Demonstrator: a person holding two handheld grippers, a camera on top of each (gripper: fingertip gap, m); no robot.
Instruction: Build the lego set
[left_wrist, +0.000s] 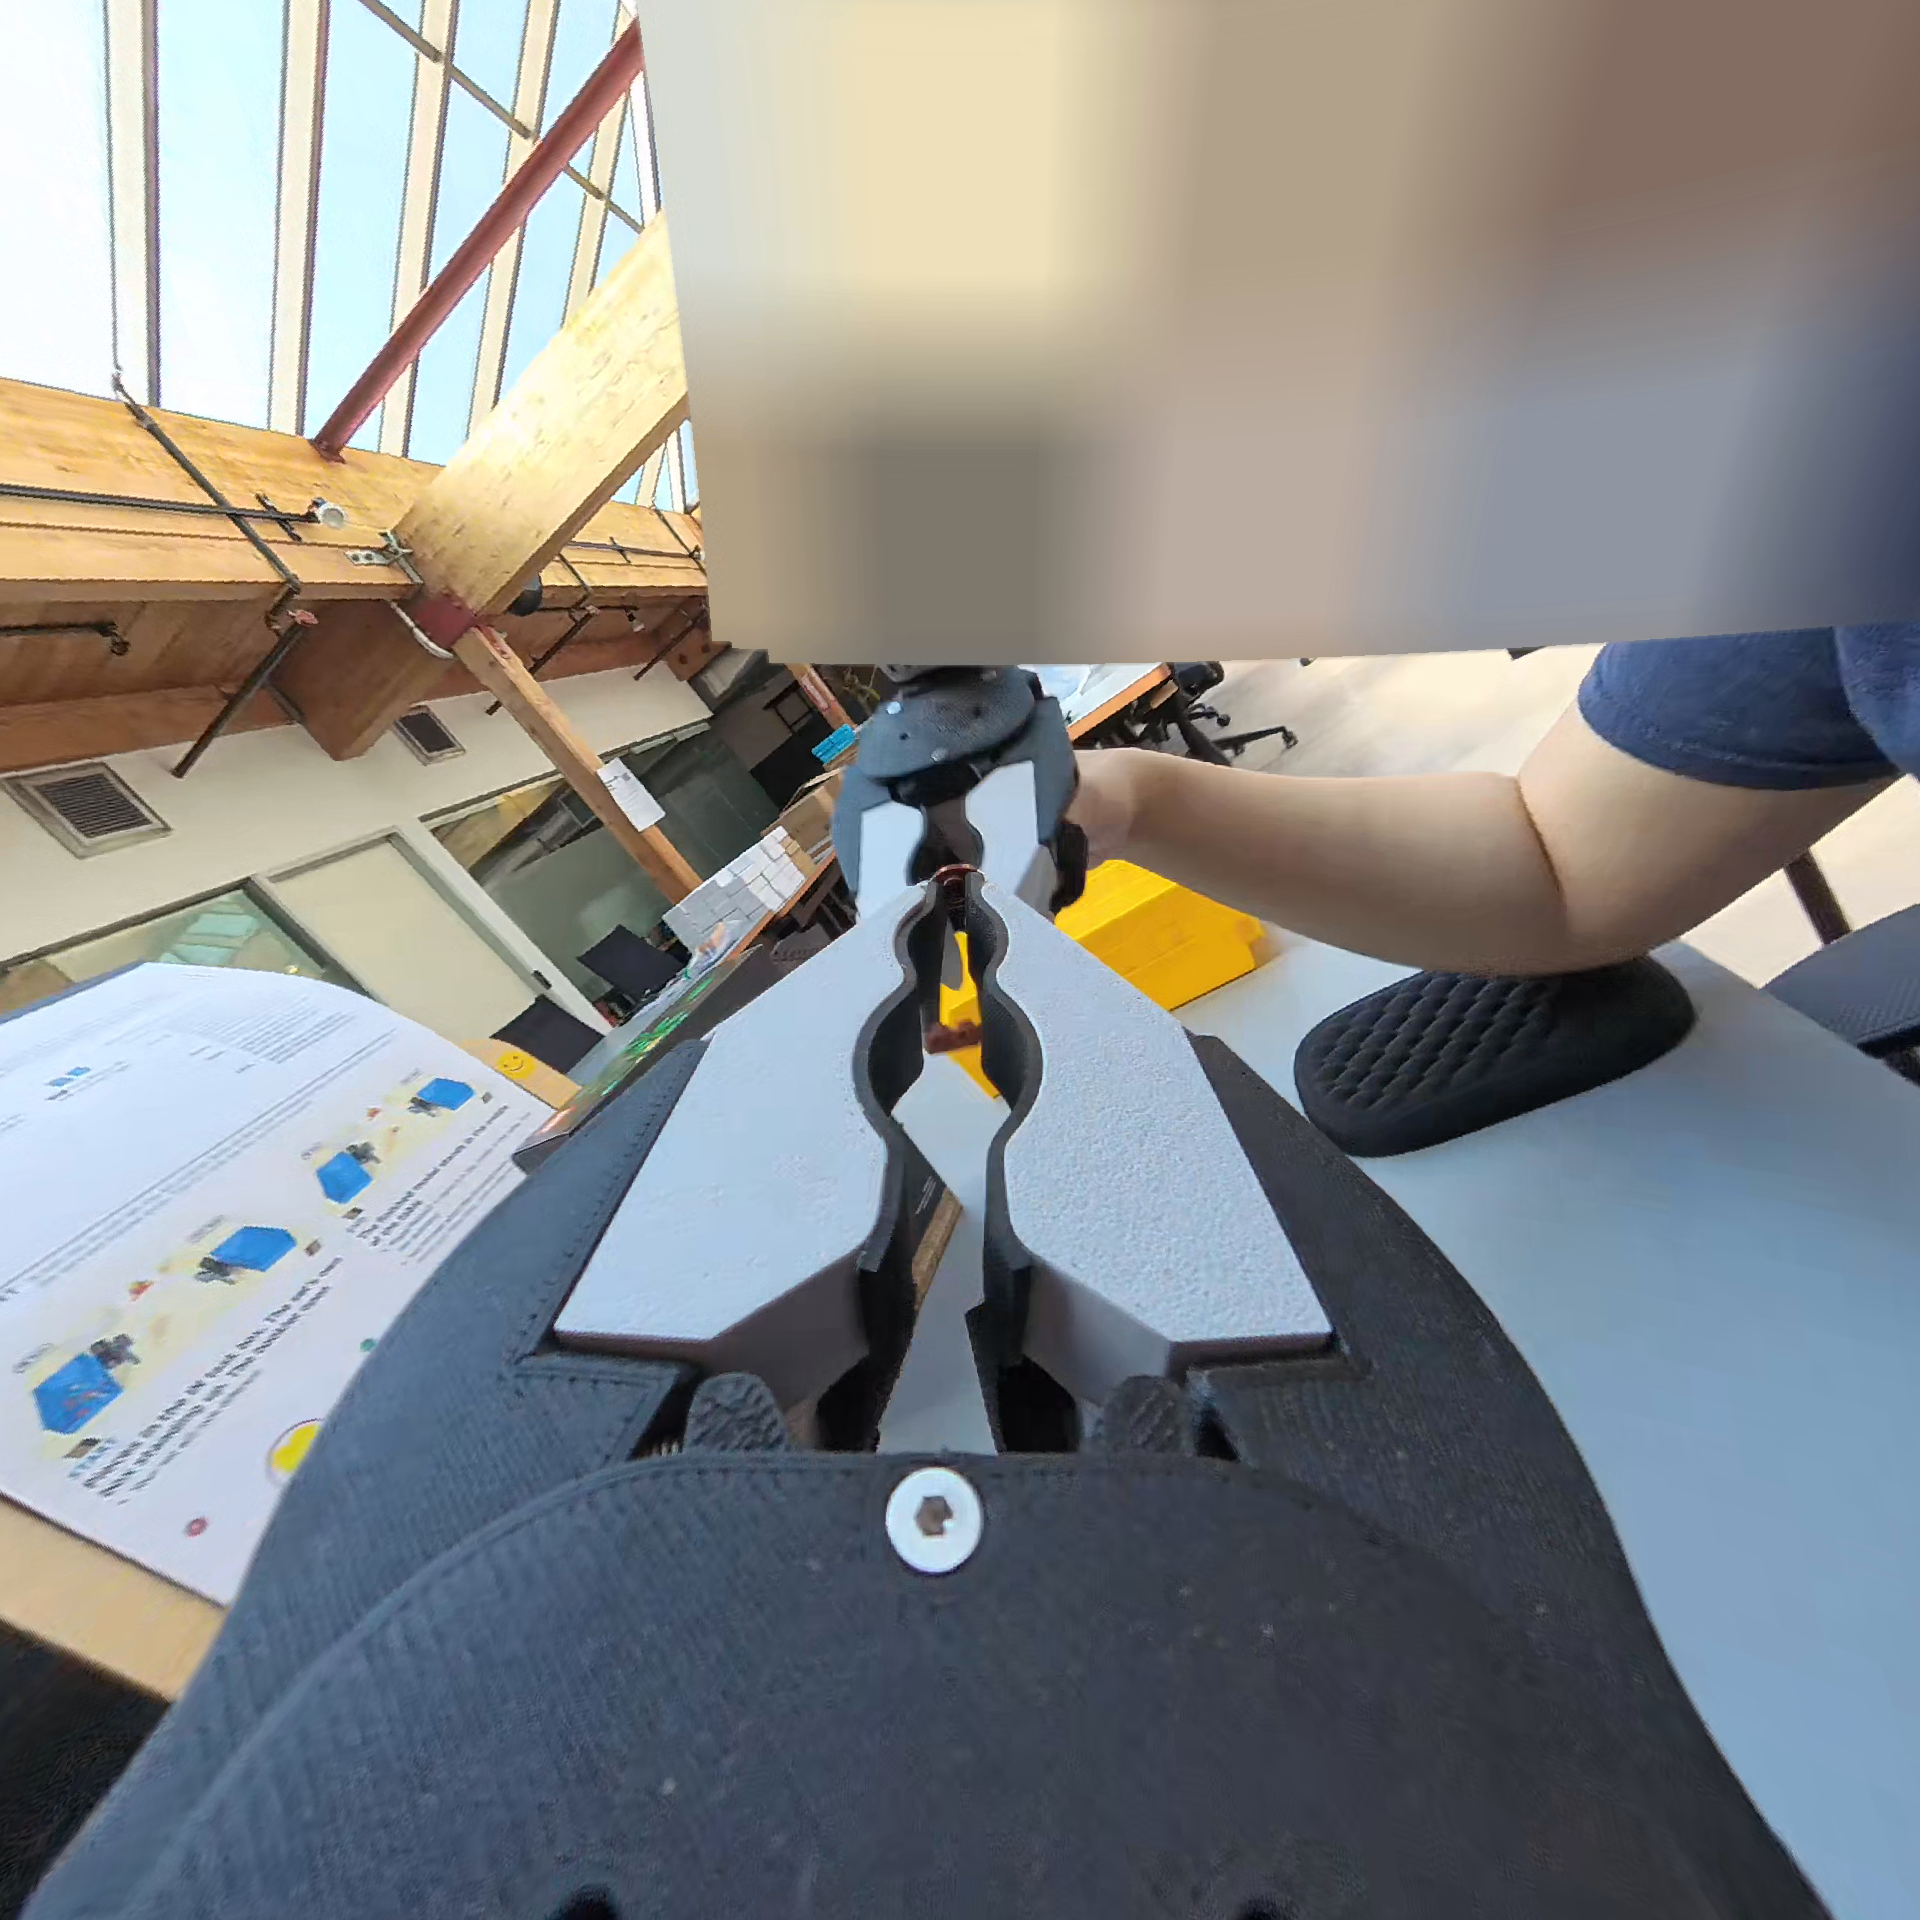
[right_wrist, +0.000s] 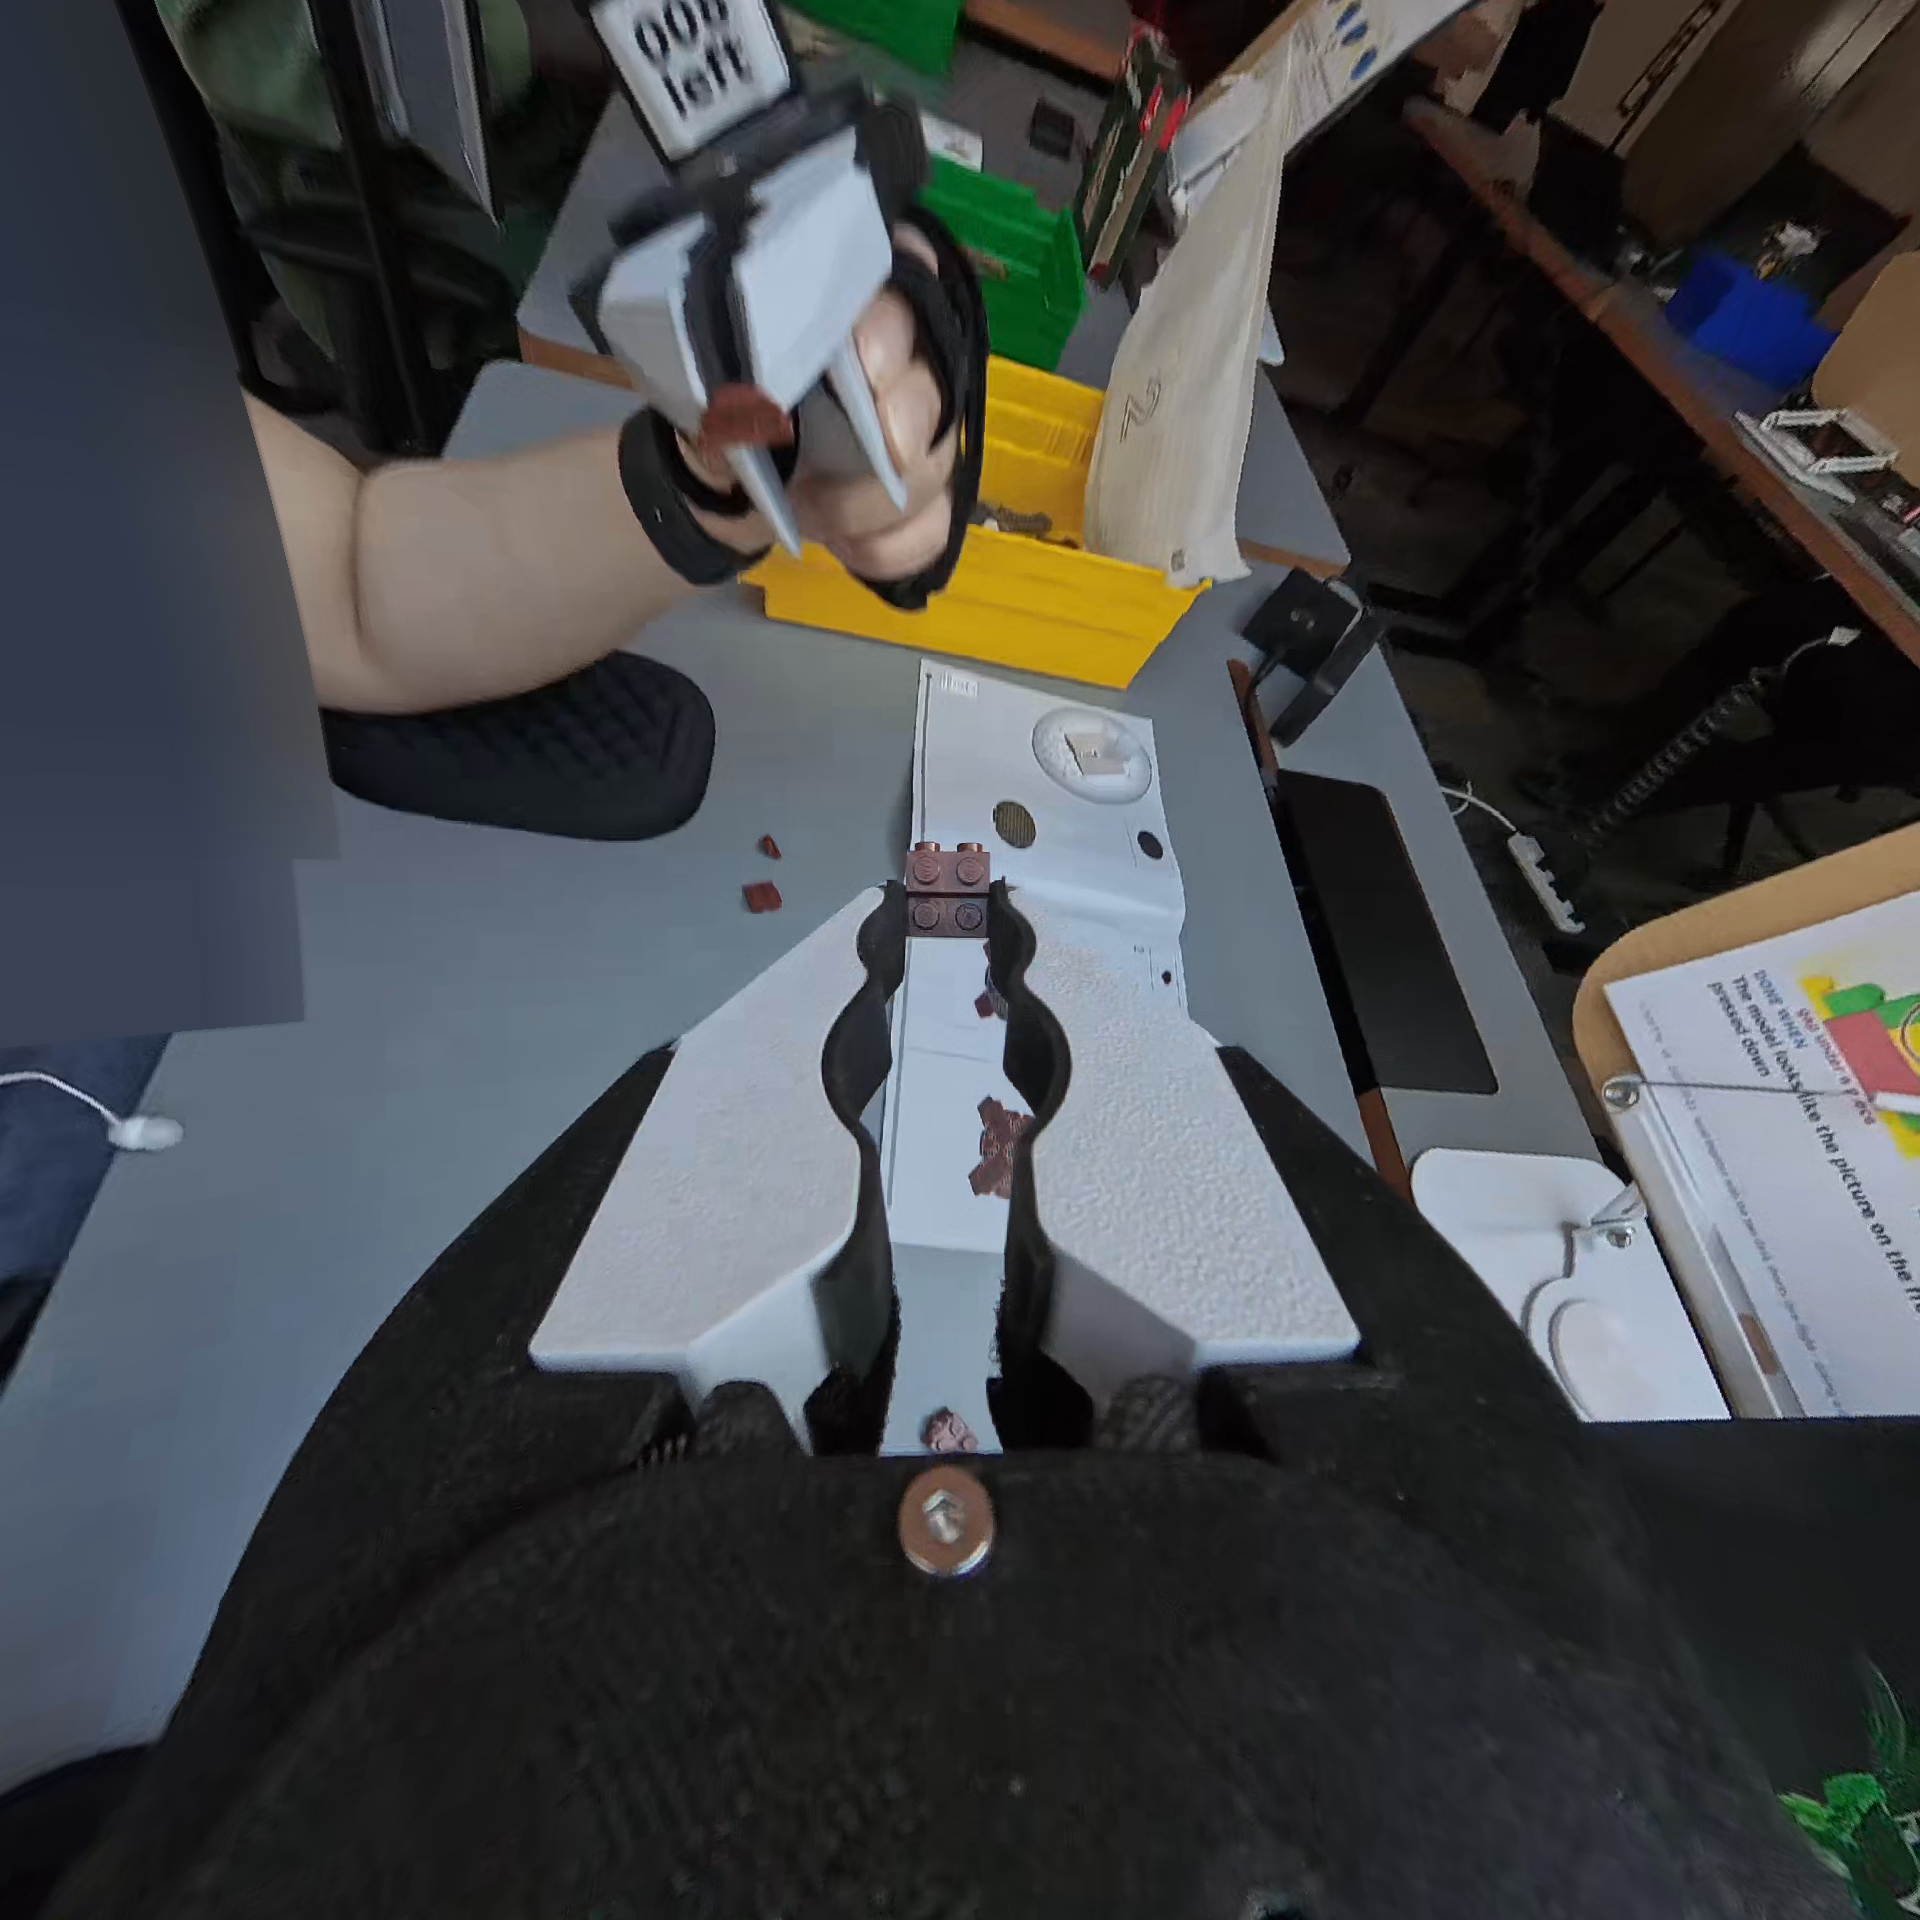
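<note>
My right gripper (right_wrist: 945, 904) is shut on a small reddish-brown studded brick stack (right_wrist: 945, 896) and holds it above a white sheet (right_wrist: 1081, 883) on the grey table. My left gripper (left_wrist: 956, 883) is shut on a tiny round reddish-brown piece (left_wrist: 954, 878). In the right wrist view the left gripper (right_wrist: 743, 426) is raised up and to the left, its round piece (right_wrist: 743, 416) at the tips. The two grippers face each other, apart. The brick also shows through the left fingers' gap (left_wrist: 954, 1034).
Loose brown pieces lie on the sheet (right_wrist: 1000, 1143) and on the table (right_wrist: 764, 894). A yellow bin (right_wrist: 997, 603) stands behind, a black arm pad (right_wrist: 520, 748) at the left. Instruction pages lie at the left (left_wrist: 208, 1195) and on a clipboard (right_wrist: 1766, 1143). Across from one pair of fingers to the other is roughly 9 centimetres.
</note>
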